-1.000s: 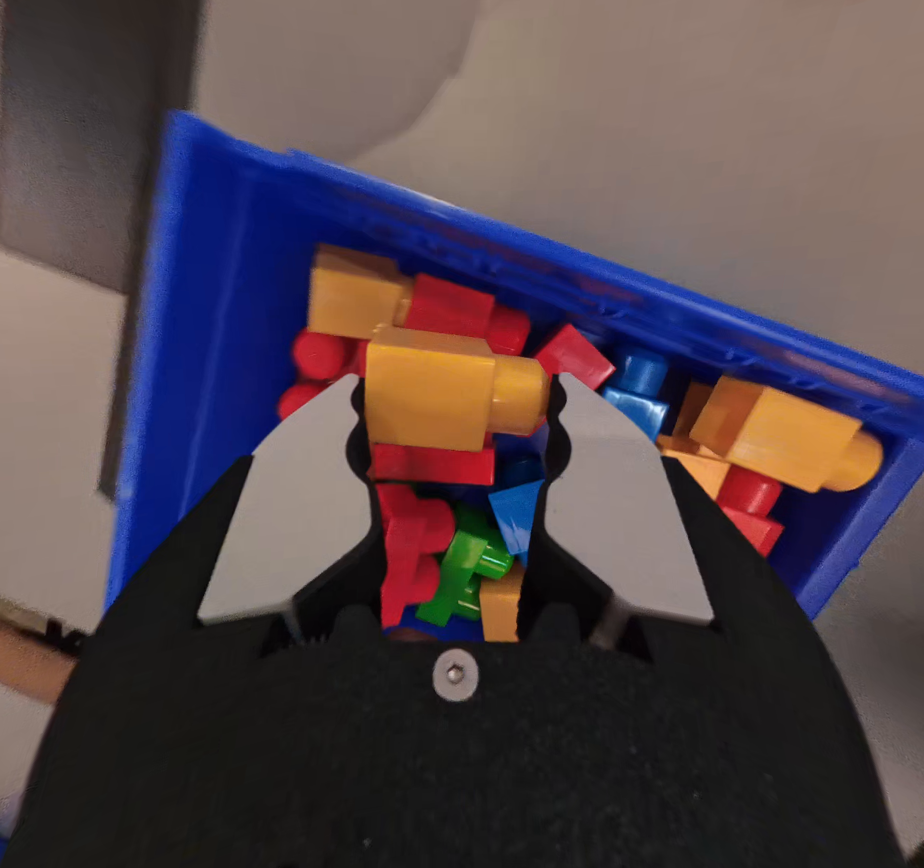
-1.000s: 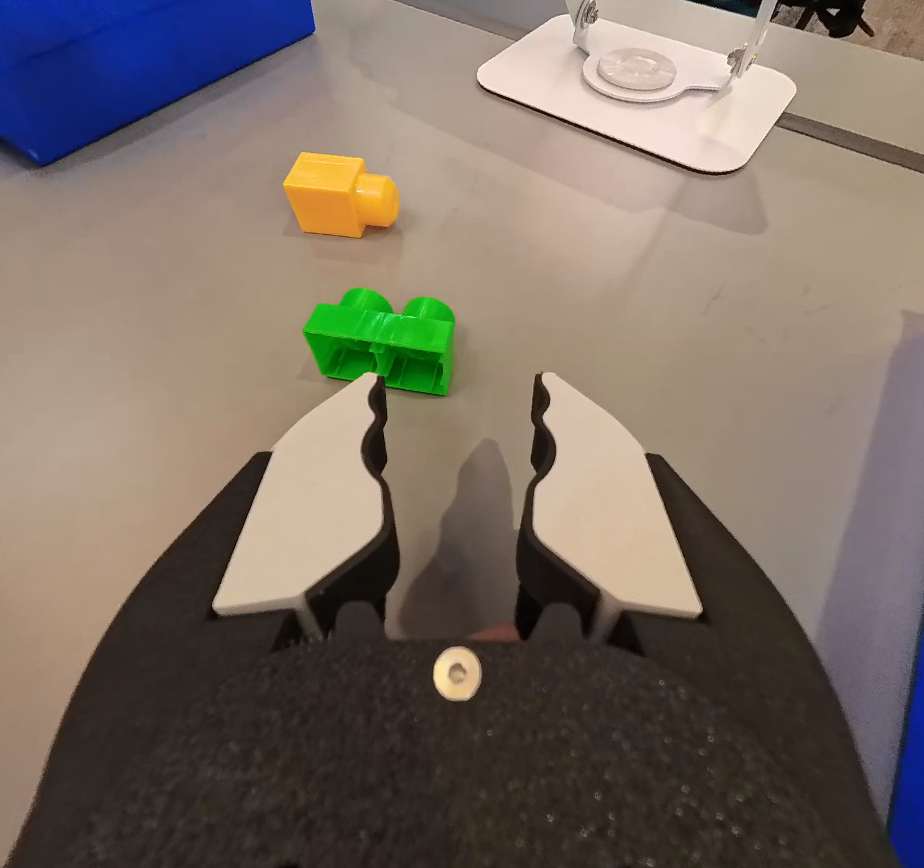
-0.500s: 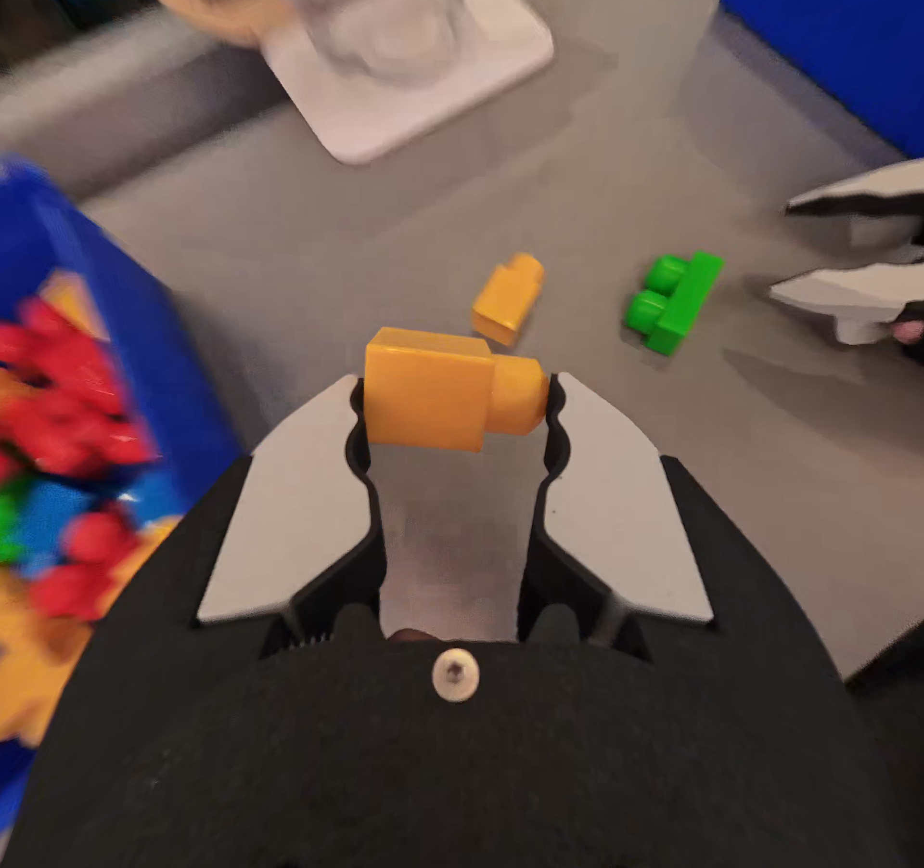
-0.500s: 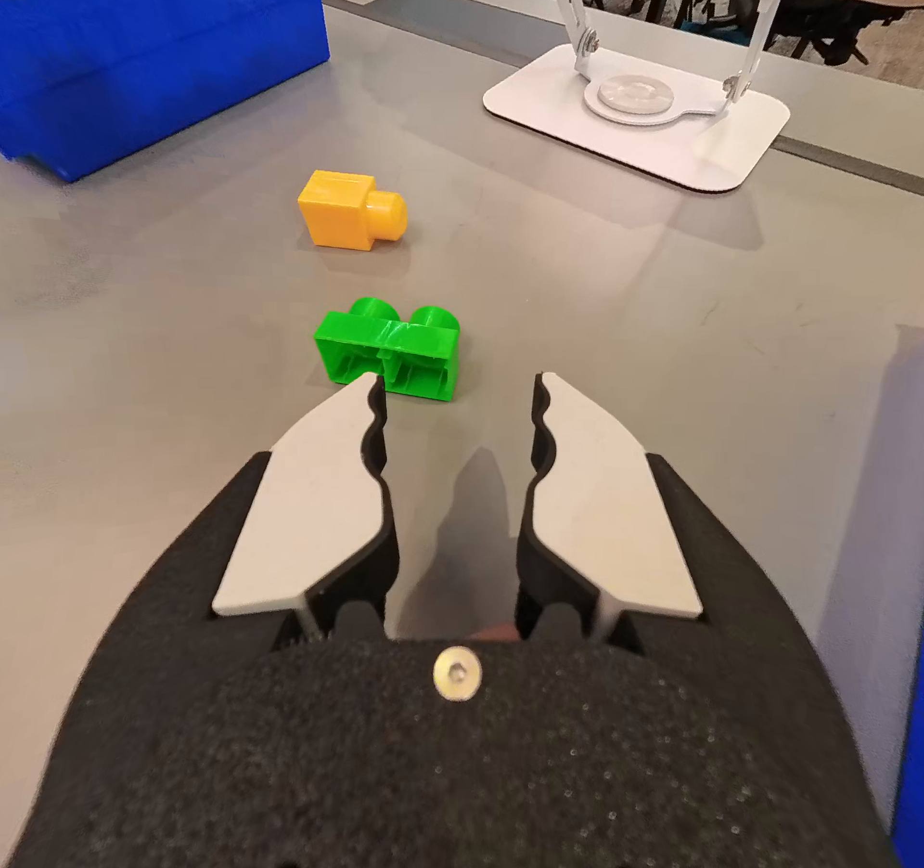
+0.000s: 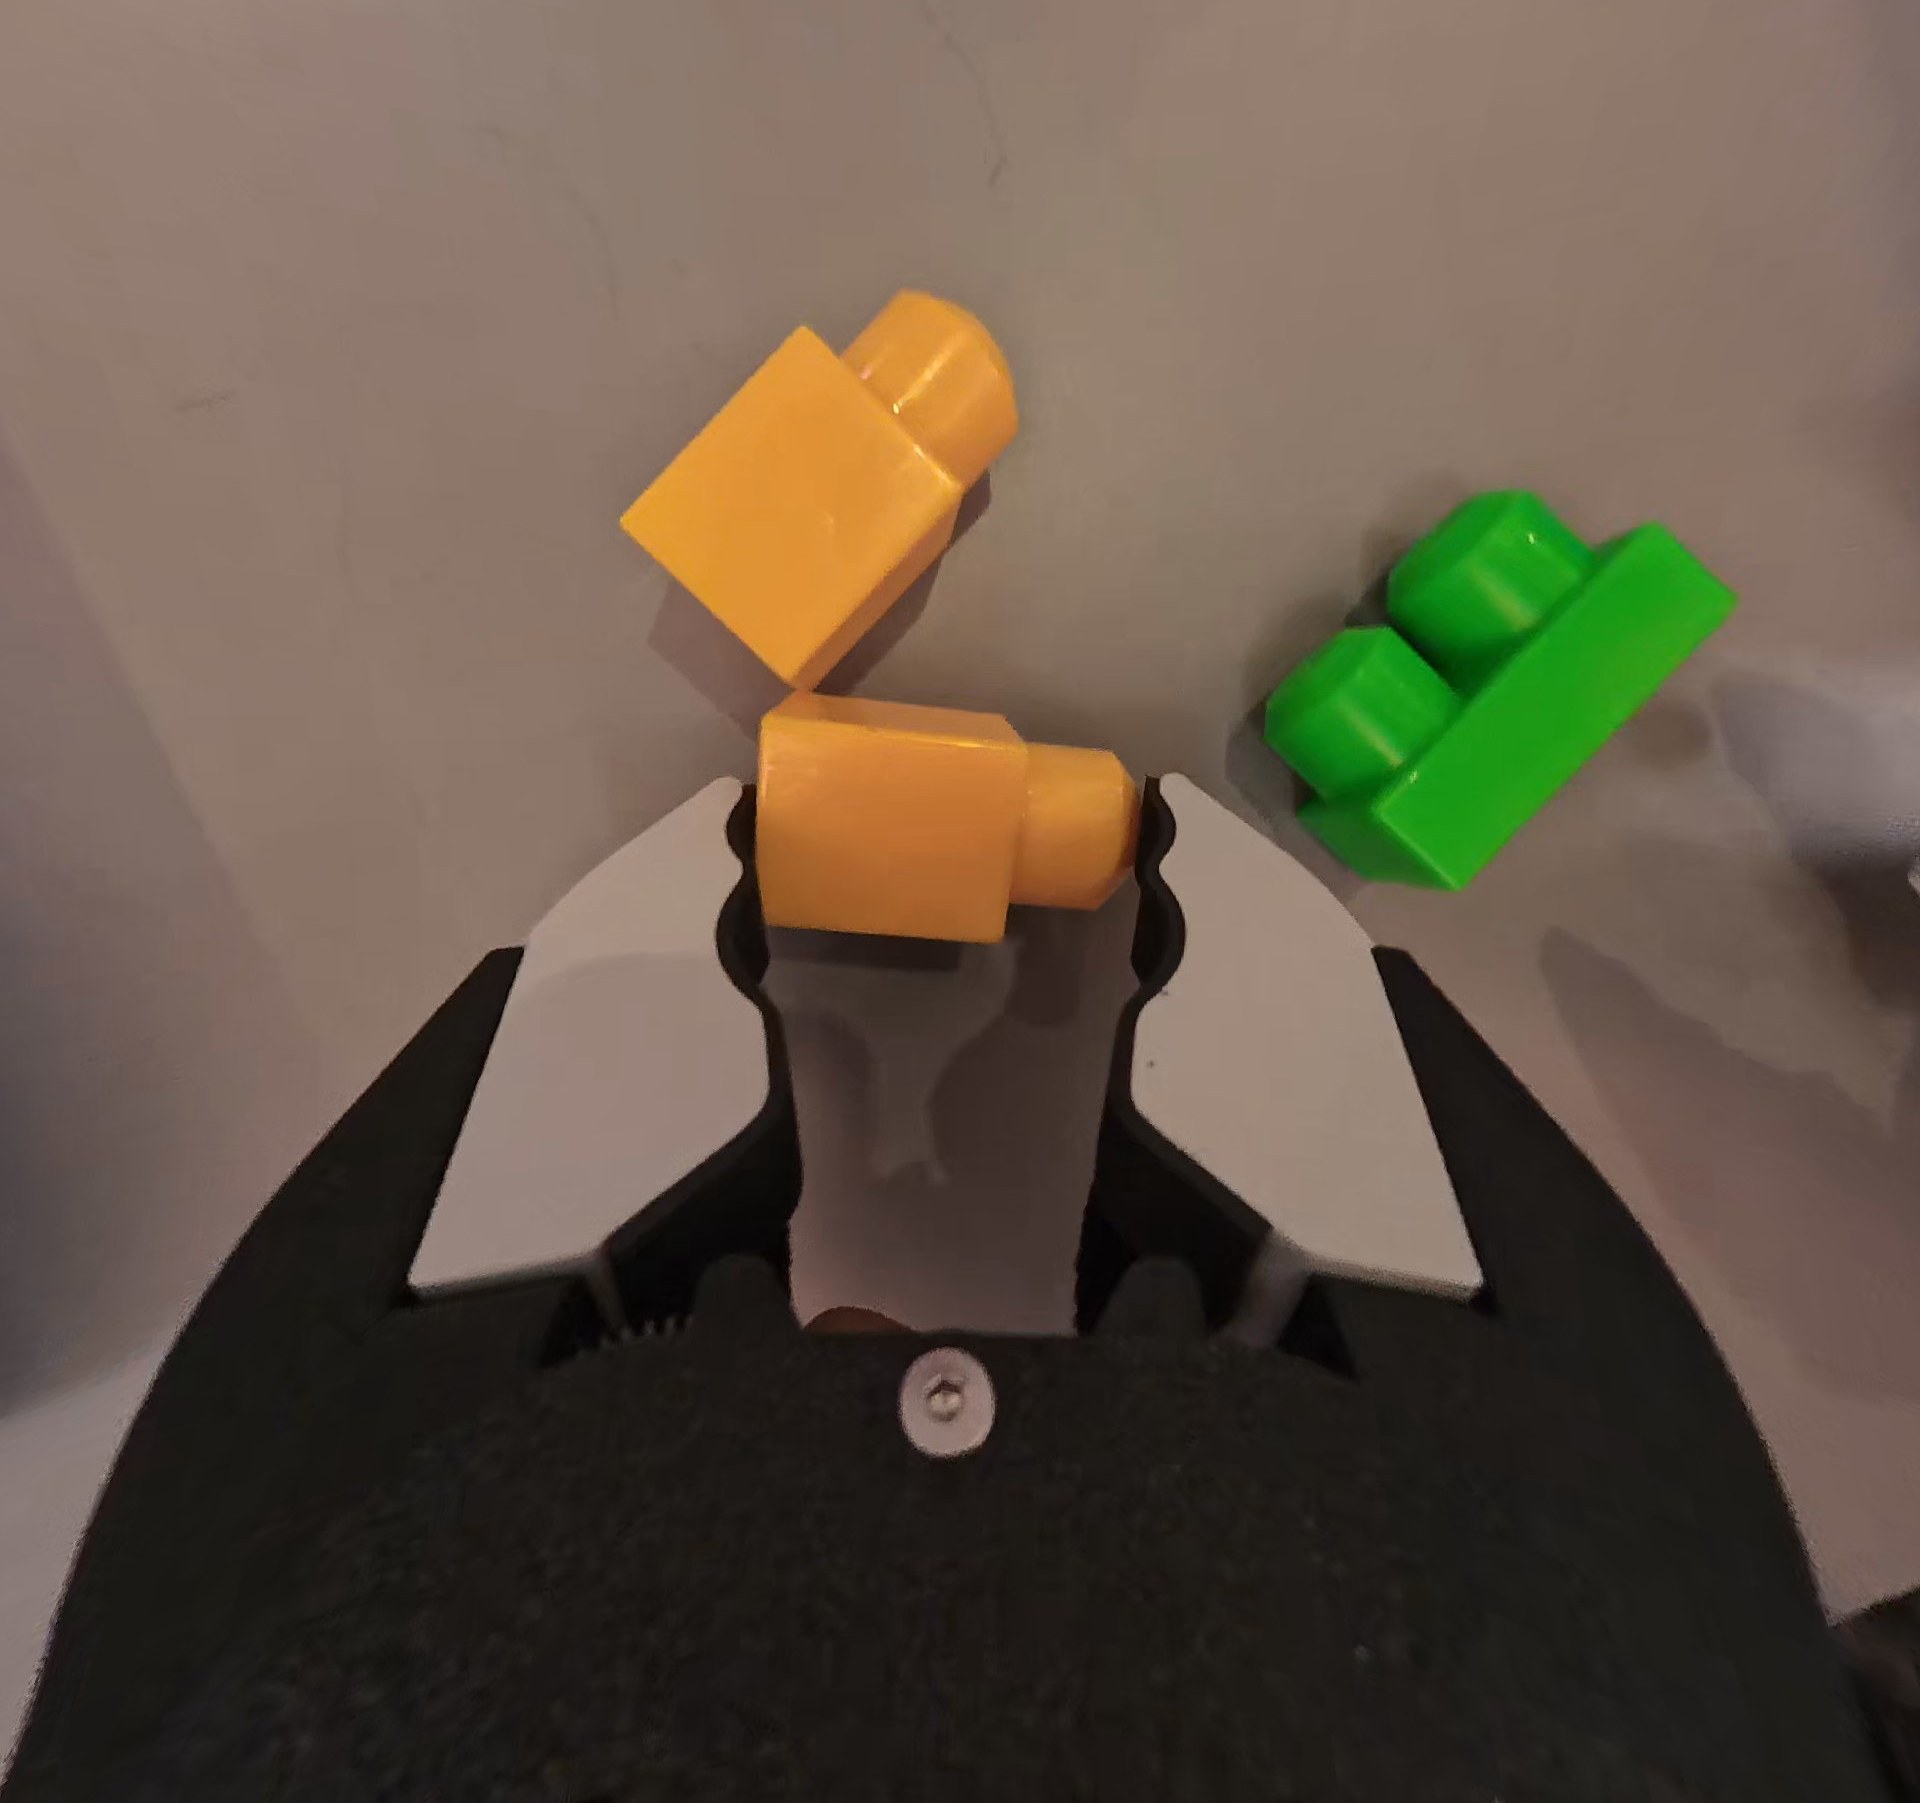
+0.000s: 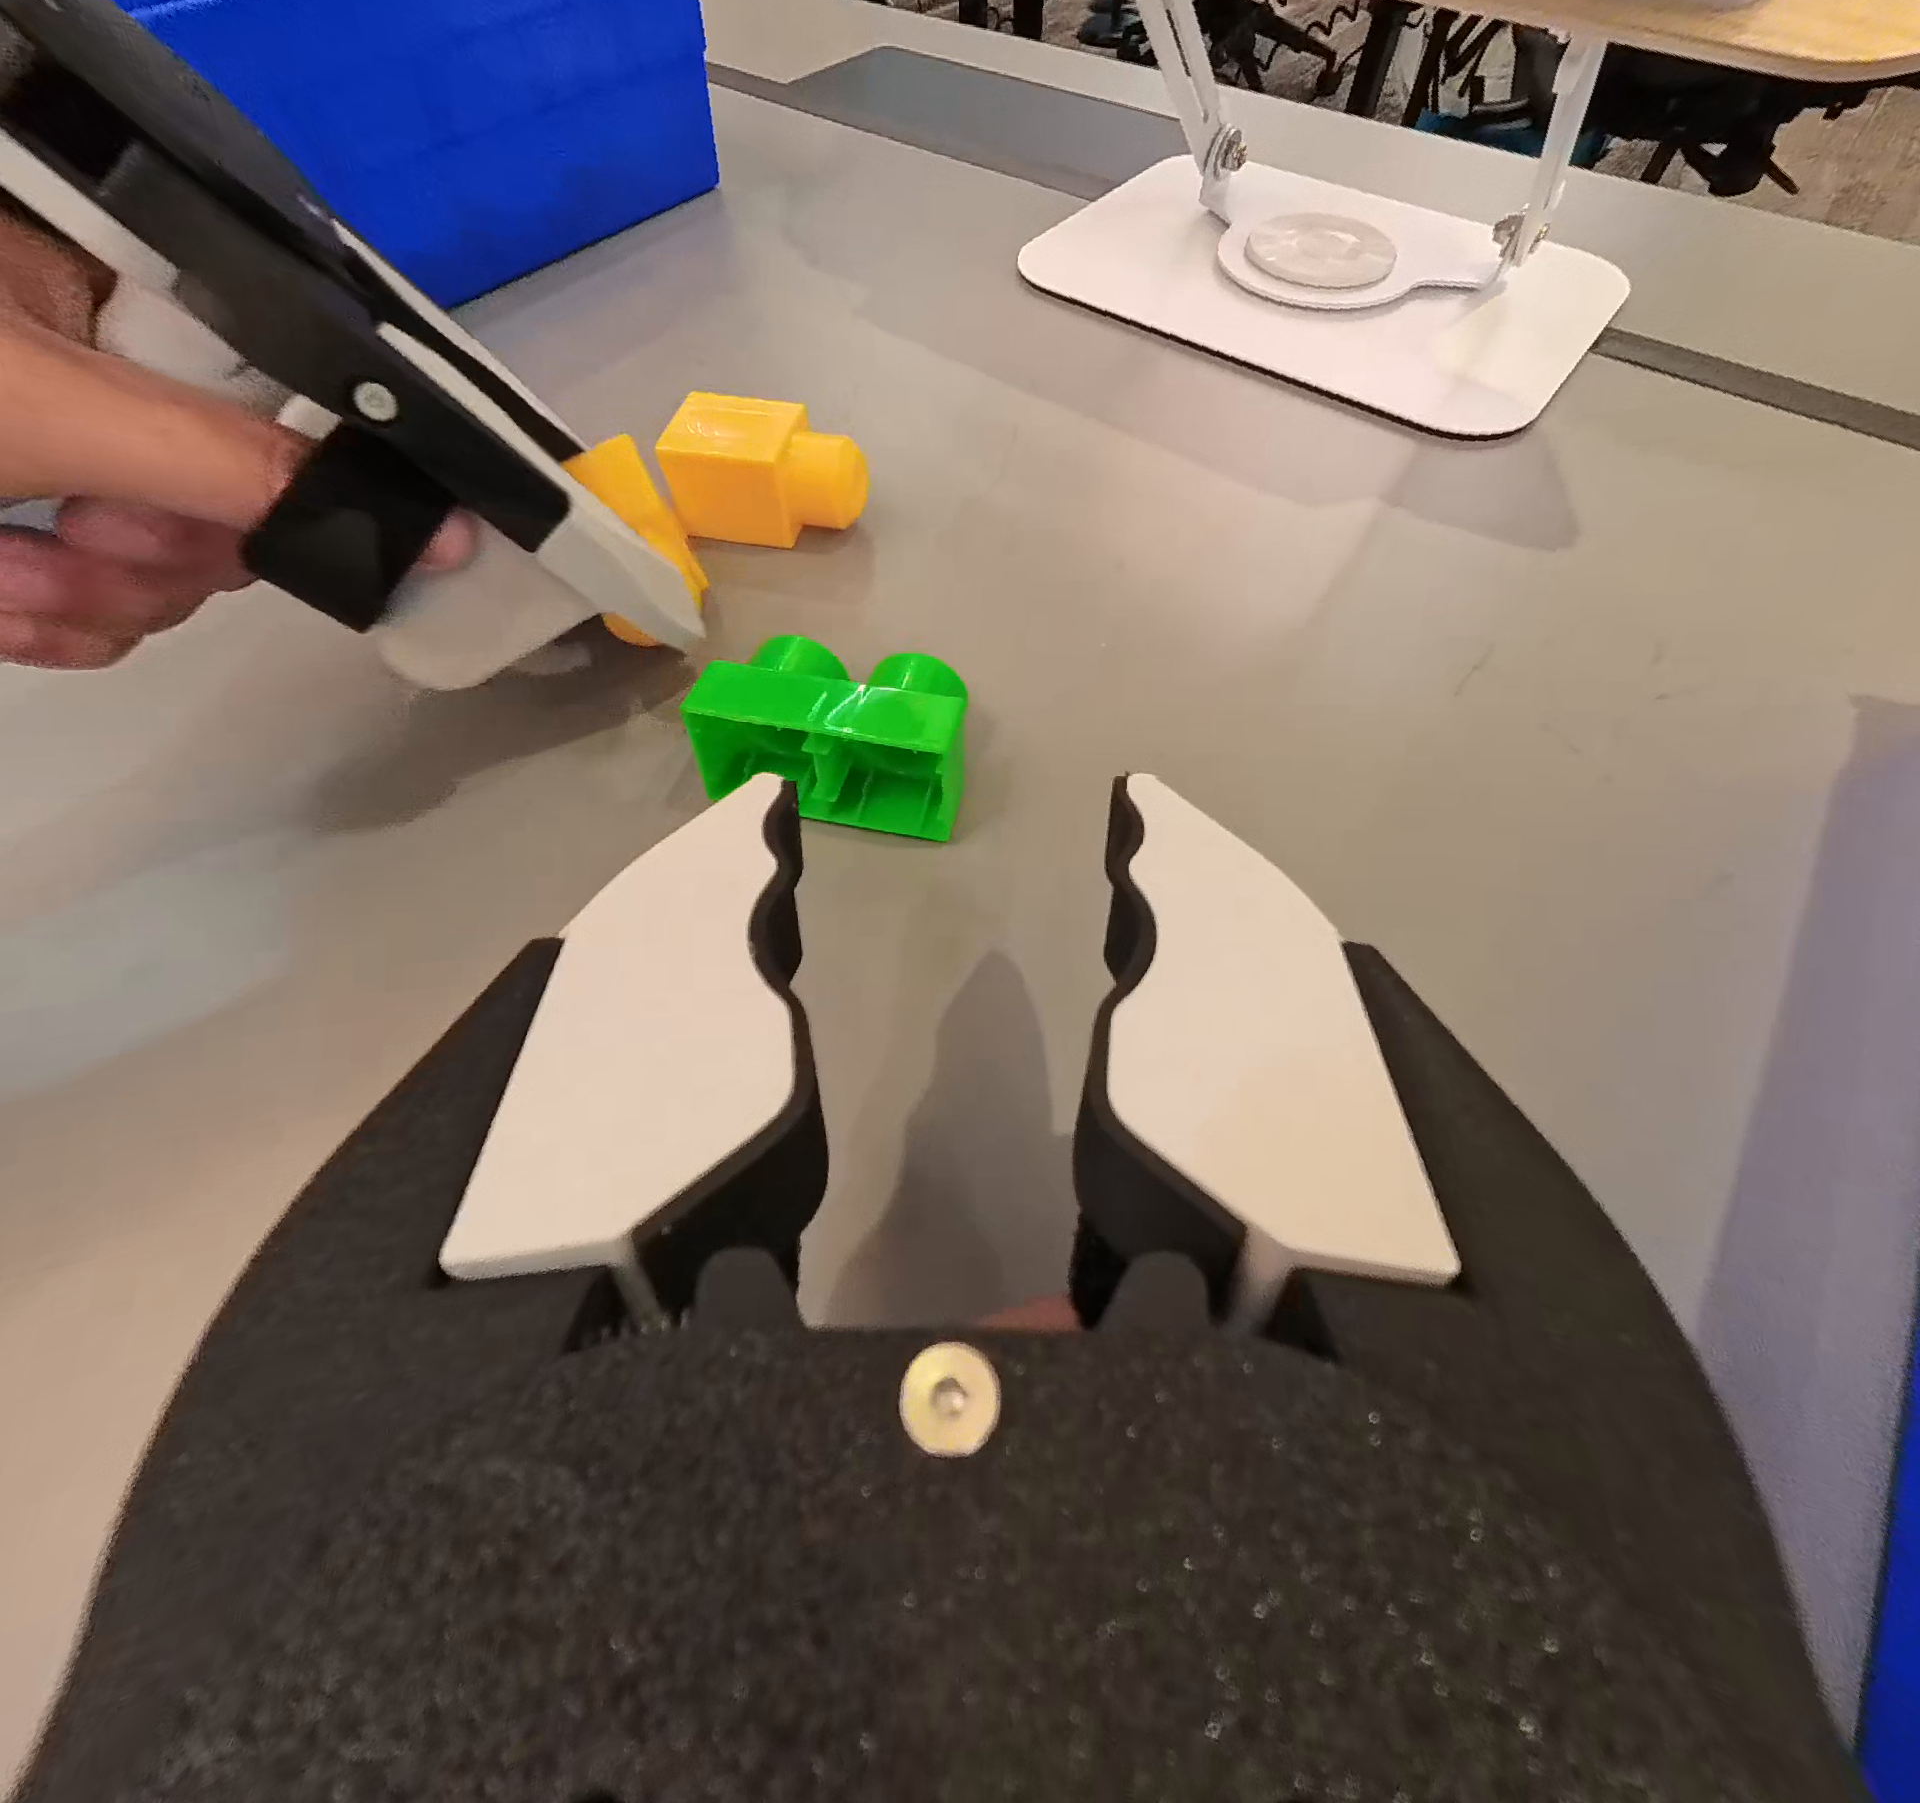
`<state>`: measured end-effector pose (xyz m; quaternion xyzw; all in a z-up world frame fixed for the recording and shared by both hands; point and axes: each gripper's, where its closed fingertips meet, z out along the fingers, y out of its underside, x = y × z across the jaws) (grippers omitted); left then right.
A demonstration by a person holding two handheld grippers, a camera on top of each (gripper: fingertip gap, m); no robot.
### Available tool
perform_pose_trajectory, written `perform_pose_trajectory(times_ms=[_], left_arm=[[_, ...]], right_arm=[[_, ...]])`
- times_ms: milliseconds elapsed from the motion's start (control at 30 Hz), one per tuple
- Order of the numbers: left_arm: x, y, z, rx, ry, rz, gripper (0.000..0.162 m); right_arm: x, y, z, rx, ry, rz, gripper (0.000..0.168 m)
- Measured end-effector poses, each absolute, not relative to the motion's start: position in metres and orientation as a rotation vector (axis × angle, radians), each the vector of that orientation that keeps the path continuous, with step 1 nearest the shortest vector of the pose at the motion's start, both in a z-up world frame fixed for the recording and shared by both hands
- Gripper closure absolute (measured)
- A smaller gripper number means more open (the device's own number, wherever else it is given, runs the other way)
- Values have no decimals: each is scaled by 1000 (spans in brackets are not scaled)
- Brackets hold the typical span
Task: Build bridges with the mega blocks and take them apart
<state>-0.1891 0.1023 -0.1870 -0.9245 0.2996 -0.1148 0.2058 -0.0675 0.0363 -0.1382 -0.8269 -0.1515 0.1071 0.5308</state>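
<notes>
My left gripper is shut on a yellow one-stud block, held on its side just above the grey table. A second yellow one-stud block lies on the table just beyond it. A green two-stud block lies on its side to the right. In the right wrist view my right gripper is open and empty, just short of the green block. The left gripper comes in from the left there, with the held block partly hidden, next to the lying yellow block.
A blue bin stands at the back left of the grey table. A white stand base sits at the back right. A person's hand holds the left gripper. A blue edge shows at the far right.
My left gripper carried the yellow block out of the blue bin, across the table and down beside the other yellow block. My right gripper stayed open near the green block.
</notes>
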Motion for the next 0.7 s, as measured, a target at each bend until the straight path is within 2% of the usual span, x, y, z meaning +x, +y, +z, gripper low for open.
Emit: perform_pose_trajectory(times_ms=[100, 167, 300, 400, 467, 600, 700], left_arm=[[-188, 108, -188, -2582, 788, -285, 93], [-189, 102, -185, -2582, 815, -305, 86], [-203, 81, -147, -2404, 832, -523, 84], [-236, 72, -129, -2241, 904, -467, 93], [-249, 74, -131, -2175, 948, -395, 100], [-248, 90, -149, -2121, 1073, -269, 89], [-233, 102, -158, -2067, 1172, -202, 91]], right_arm=[[-68, 36, -138, -1968, -364, 254, 112], [-67, 35, -137, -1963, -359, 255, 112], [-67, 35, -136, -1960, -354, 265, 112], [-67, 36, -138, -1969, -359, 265, 112], [-68, 36, -139, -1977, -363, 264, 112], [-69, 37, -143, -2003, -371, 264, 113], [-68, 38, -143, -2008, -367, 260, 113]])
